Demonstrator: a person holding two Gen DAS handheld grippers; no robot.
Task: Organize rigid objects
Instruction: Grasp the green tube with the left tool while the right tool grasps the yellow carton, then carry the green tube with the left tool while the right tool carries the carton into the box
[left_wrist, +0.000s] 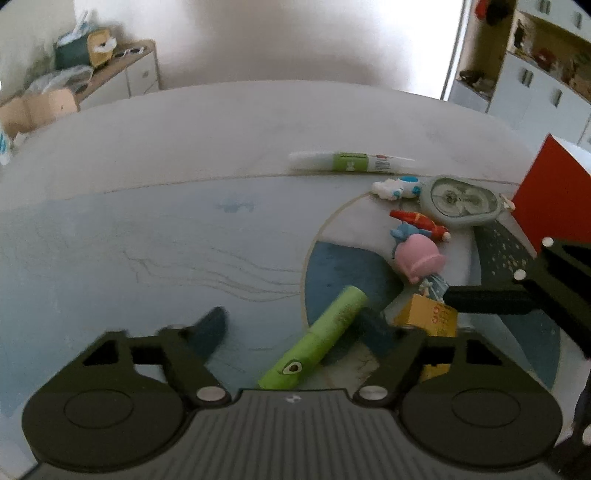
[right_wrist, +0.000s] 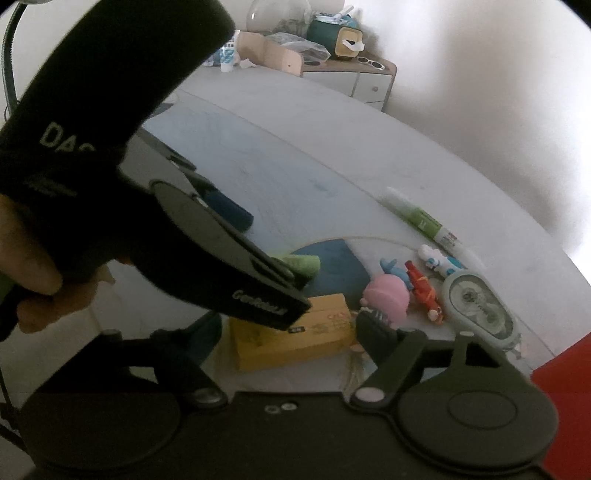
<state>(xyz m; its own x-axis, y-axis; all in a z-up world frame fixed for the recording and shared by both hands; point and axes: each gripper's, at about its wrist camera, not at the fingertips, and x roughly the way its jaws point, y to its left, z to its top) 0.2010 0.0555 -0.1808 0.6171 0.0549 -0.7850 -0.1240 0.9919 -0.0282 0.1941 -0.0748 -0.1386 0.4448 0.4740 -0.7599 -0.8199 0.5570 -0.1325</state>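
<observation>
In the left wrist view my left gripper (left_wrist: 295, 325) is open, with a green tube (left_wrist: 317, 339) lying between its fingers on the table mat. A yellow box (left_wrist: 428, 317), a pink figurine (left_wrist: 419, 258), a red toy (left_wrist: 419, 221), a white-blue toy (left_wrist: 397, 186), a pale green tape dispenser (left_wrist: 461, 201) and a green-white tube (left_wrist: 354, 161) lie beyond. In the right wrist view my right gripper (right_wrist: 291, 332) is open around the yellow box (right_wrist: 295, 339), with the pink figurine (right_wrist: 388, 299) by its right finger. The left gripper body (right_wrist: 207, 251) covers the green tube (right_wrist: 301, 266).
A red box (left_wrist: 554, 192) stands at the right edge of the table; it also shows in the right wrist view (right_wrist: 561, 387). A cabinet (right_wrist: 351, 74) with clutter stands behind the table. The left part of the mat (left_wrist: 129, 258) holds nothing.
</observation>
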